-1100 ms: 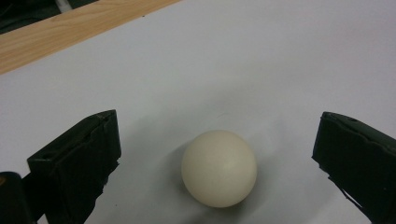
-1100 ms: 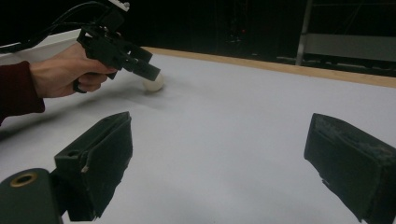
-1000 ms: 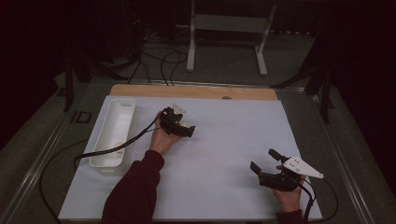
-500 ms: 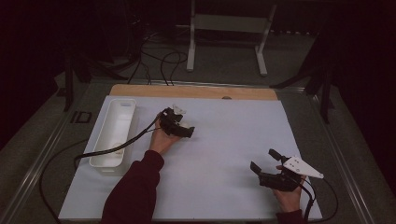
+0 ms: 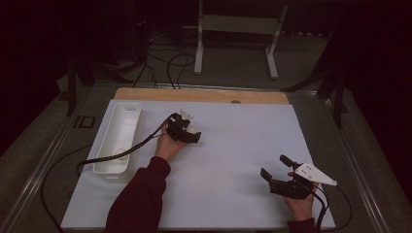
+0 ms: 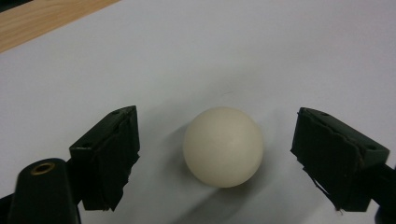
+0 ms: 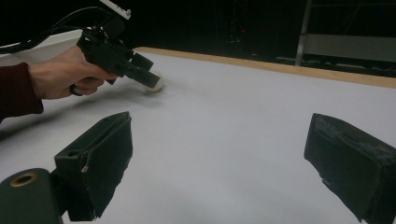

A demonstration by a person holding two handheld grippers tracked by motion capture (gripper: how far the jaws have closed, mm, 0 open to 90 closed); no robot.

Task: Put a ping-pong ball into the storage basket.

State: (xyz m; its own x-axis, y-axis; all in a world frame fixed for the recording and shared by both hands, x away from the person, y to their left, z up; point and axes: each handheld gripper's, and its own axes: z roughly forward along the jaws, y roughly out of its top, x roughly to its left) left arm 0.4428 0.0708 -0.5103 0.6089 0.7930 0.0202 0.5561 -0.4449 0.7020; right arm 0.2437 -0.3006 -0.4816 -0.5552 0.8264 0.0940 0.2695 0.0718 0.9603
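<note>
A cream-white ball (image 6: 223,147) rests on the white table sheet (image 5: 233,145). My left gripper (image 6: 222,122) straddles it and its jaws have just been closing. A gap remains on each side of the ball, so the pads (image 6: 119,154) do not touch it. The right gripper view shows that left gripper (image 7: 145,78) low over the ball (image 7: 157,83), held by a hand in a dark red sleeve. My left gripper (image 5: 195,136) sits left of centre in the high view. My right gripper (image 5: 274,166) rests near the front right, open, with nothing between its jaws (image 7: 222,128).
A long white bin (image 5: 127,108) stands on the left side of the sheet, with the left gripper's cable (image 5: 121,154) draped across it. A wooden strip (image 5: 199,94) borders the far edge. Metal stand legs (image 5: 272,58) rise behind the table.
</note>
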